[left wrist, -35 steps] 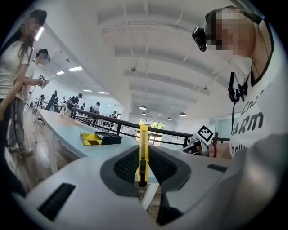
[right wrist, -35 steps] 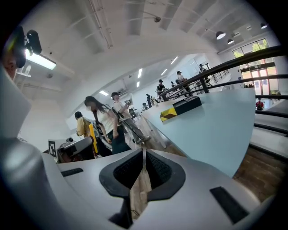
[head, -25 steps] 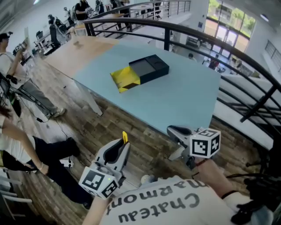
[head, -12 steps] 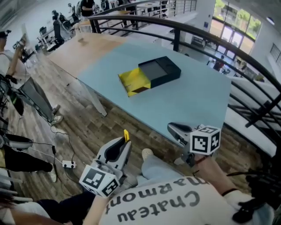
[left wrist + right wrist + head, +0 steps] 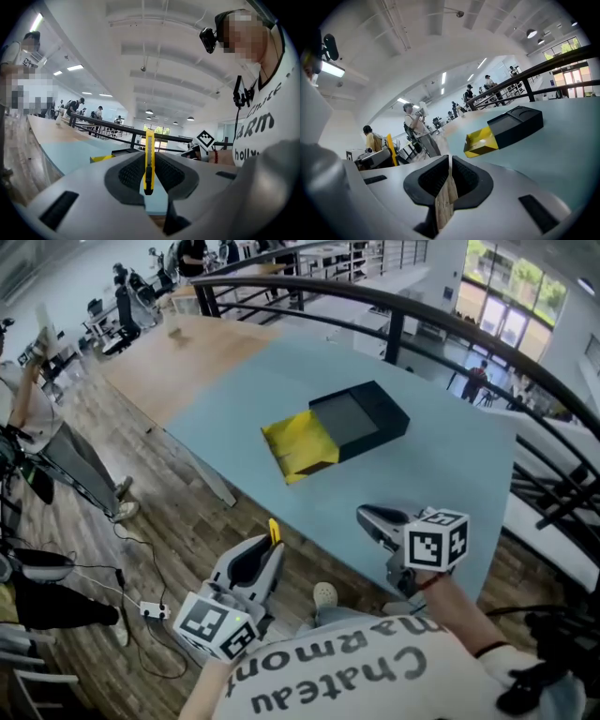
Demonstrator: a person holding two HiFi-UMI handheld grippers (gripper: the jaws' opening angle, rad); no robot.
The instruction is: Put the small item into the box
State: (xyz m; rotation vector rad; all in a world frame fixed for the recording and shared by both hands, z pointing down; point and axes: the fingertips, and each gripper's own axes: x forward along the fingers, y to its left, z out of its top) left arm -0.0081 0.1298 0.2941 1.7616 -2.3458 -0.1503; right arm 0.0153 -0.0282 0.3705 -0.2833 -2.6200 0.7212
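In the head view, your left gripper (image 5: 266,551) holds the yellow utility knife (image 5: 273,530) over the floor, short of the table's (image 5: 422,488) near edge. The black box (image 5: 361,415), half out of its yellow sleeve (image 5: 300,448), lies mid-table, well apart from it.

In the left gripper view, the jaws clamp narrowly on the knife's lower body. Hold that pressure even and bring the knife over the open black tray before lowering.

In the right gripper view, your right gripper (image 5: 449,164) is closed on nothing. Use it to steady the box if it slides.
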